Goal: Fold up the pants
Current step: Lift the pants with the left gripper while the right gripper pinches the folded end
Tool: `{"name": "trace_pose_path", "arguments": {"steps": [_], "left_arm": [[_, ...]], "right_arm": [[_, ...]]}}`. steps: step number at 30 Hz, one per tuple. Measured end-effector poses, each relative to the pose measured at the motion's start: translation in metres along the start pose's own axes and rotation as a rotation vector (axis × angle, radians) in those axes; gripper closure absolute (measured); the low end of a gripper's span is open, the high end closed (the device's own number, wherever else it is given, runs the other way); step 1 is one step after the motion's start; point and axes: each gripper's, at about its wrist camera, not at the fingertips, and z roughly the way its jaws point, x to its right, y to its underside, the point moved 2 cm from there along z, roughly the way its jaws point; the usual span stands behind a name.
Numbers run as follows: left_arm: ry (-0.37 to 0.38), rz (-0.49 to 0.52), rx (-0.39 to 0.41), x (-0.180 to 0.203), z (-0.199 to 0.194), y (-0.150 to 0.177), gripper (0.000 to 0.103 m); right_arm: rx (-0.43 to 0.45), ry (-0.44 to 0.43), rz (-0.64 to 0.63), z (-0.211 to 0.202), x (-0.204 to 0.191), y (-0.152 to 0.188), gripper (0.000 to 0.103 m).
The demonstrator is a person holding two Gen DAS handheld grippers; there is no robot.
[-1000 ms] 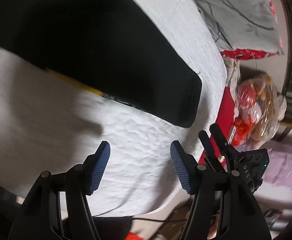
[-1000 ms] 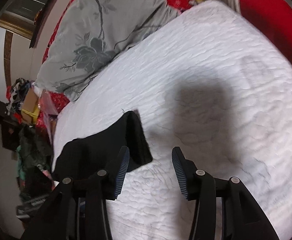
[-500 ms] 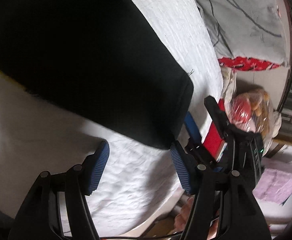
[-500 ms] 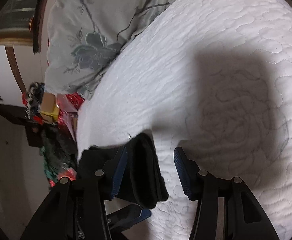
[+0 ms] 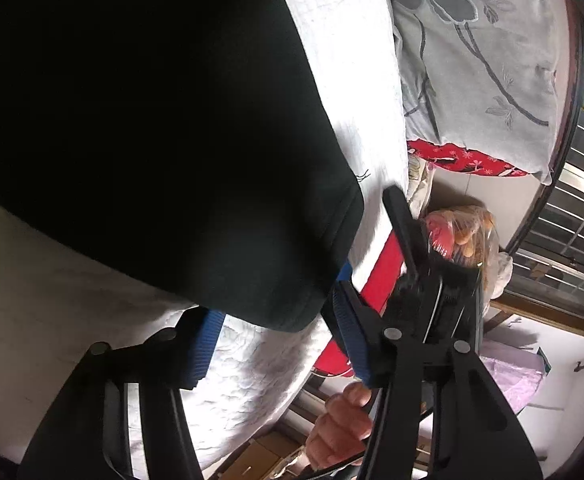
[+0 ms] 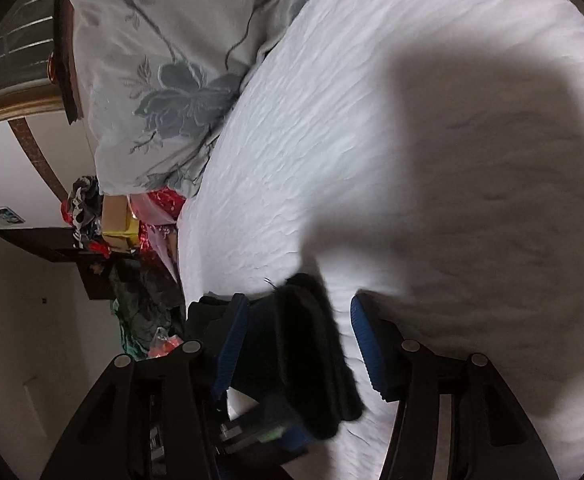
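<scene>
A: Whereabouts of the pants [image 5: 152,140]?

B: Flat on the white bed [image 5: 351,60]. Black, laid out long, filling the left of the left wrist view. Hem end nearest, close to the near bed edge. Grey flowered pillow [image 5: 471,60] well apart, far right.

A: State of the left gripper [image 5: 276,314]?

B: About half open, jaws just been closing. One hem corner between the blue pads, draped across them. No firm pinch to be seen.

A: And the right gripper [image 6: 297,308]?

B: Also about half open, jaws just been opening. What looks like the other hem corner between its fingers, against the left pad, clear of the right pad. Not gripped.

A: Likely handling?

B: Probably soft, limp and light. Thicker at the stitched hem, maybe several layers there. Apt to sag between two holds and to slide apart layer from layer. No risk of breakage. Some drag on the quilted cover expected.

A: Best place to take hold?

B: Both hem corners, one per gripper, pads pushed past the seam to catch every layer. Then up and over together toward the far end, held even to avoid a skewed fold.
</scene>
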Motion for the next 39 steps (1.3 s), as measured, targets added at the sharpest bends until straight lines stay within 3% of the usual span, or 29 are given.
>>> {"name": "trace_pose_path", "arguments": {"steps": [6, 8, 10, 12, 20, 31, 39], "left_arm": [[-0.002, 0.026, 0.002, 0.01, 0.006, -0.003, 0.05], [-0.002, 0.025, -0.005, 0.012, 0.008, -0.005, 0.053], [-0.001, 0.033, -0.018, 0.011, 0.008, -0.007, 0.078], [-0.008, 0.021, -0.039, 0.003, 0.007, -0.01, 0.086], [0.007, 0.024, -0.059, 0.009, -0.006, -0.01, 0.09], [0.037, 0.031, -0.032, 0.008, -0.035, -0.014, 0.09], [-0.017, -0.006, -0.017, -0.004, -0.012, -0.002, 0.089]], "right_arm": [[-0.095, 0.039, -0.05, 0.024, -0.018, -0.006, 0.047], [-0.095, 0.064, -0.081, 0.024, -0.02, -0.007, 0.062], [-0.087, 0.097, -0.099, 0.022, -0.018, -0.007, 0.081], [-0.077, 0.102, -0.093, 0.02, -0.013, -0.007, 0.087], [0.008, 0.105, -0.132, 0.008, -0.028, 0.003, 0.091], [0.039, 0.122, -0.189, 0.008, -0.067, 0.015, 0.091], [0.027, 0.253, -0.158, 0.012, -0.041, 0.01, 0.086]]}}
